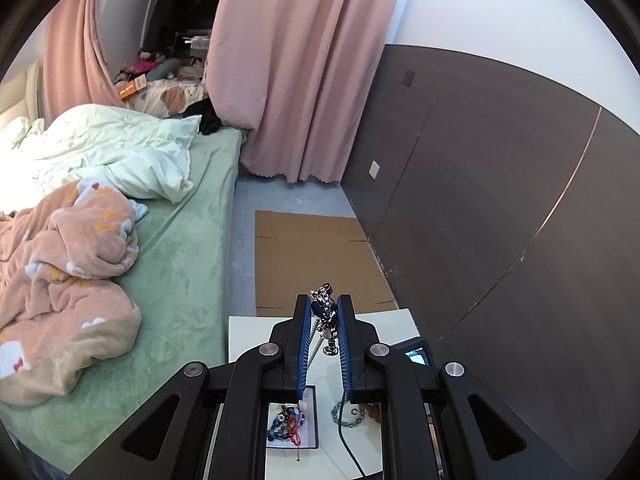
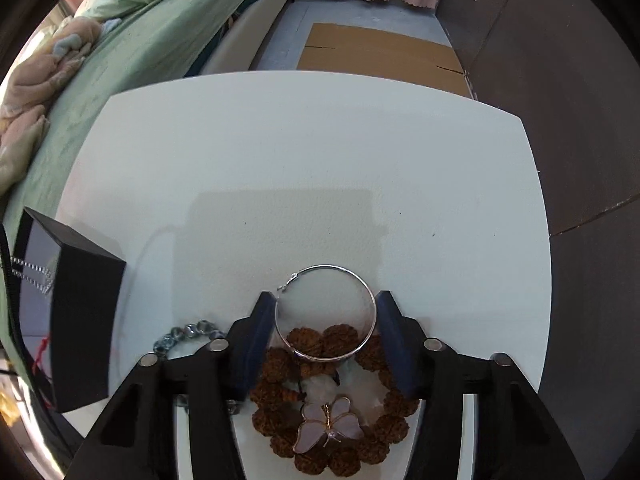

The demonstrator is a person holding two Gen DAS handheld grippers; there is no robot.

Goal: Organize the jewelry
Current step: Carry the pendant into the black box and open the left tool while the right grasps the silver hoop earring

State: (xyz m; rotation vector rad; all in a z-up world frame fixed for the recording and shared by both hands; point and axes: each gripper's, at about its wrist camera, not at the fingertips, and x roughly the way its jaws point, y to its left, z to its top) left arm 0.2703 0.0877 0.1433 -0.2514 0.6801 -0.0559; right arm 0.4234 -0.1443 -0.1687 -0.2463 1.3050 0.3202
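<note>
In the left wrist view my left gripper (image 1: 325,305) is shut on a dark blue and silver necklace (image 1: 326,310), pinched at the fingertips; its chain hangs down between the fingers above the white table (image 1: 248,332). In the right wrist view my right gripper (image 2: 326,300) points down at the table (image 2: 300,140). A silver hoop earring (image 2: 370,300) spans the gap, its rim against both blue pads (image 2: 260,332). Under the hoop lie a brown seed-bead bracelet (image 2: 276,364) and a pale pink butterfly pendant (image 2: 316,428).
A black box (image 2: 86,320) stands at the table's left, with a silver chain (image 2: 32,276) beyond it; the box (image 1: 312,420) holds colourful beaded bracelets (image 1: 286,424). A grey-blue bead bracelet (image 2: 180,336) lies beside it. A bed (image 1: 180,240) and flat cardboard (image 1: 312,256) lie past the table.
</note>
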